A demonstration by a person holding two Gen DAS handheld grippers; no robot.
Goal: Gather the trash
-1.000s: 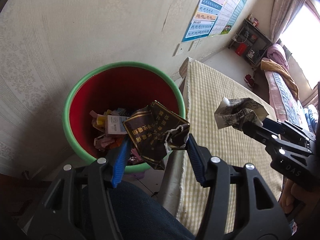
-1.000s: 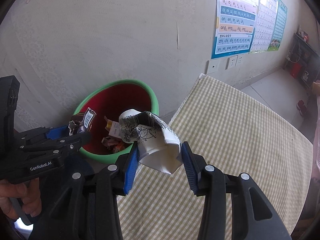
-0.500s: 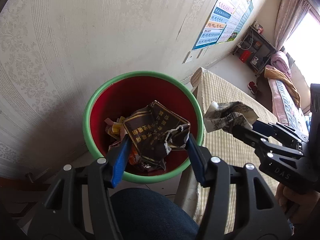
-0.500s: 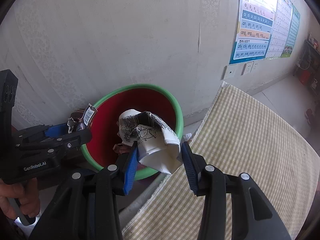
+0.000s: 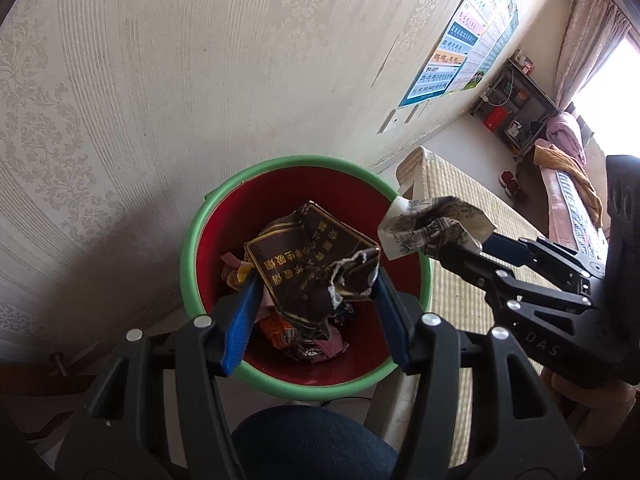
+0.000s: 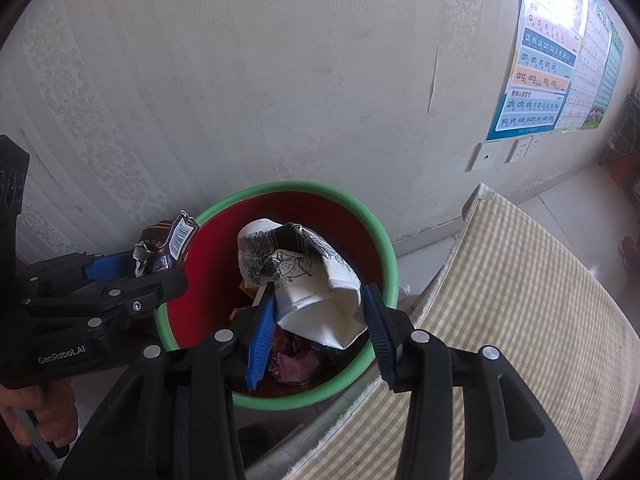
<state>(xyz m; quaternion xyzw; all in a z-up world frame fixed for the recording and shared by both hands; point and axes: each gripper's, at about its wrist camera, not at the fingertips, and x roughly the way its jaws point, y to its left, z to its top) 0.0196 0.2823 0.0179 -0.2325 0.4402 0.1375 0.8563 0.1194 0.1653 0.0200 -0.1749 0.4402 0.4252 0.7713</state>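
With both loads over the bin (image 5: 208, 216), we see left claw (image 5: 316, 292) pinching a wrapper (image 5: 312, 268), right claw (image 6: 318, 312) a cup (image 6: 320, 304).

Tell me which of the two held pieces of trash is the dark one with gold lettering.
The dark wrapper in the left tool. The right tool holds a crumpled white paper cup with black drawings.
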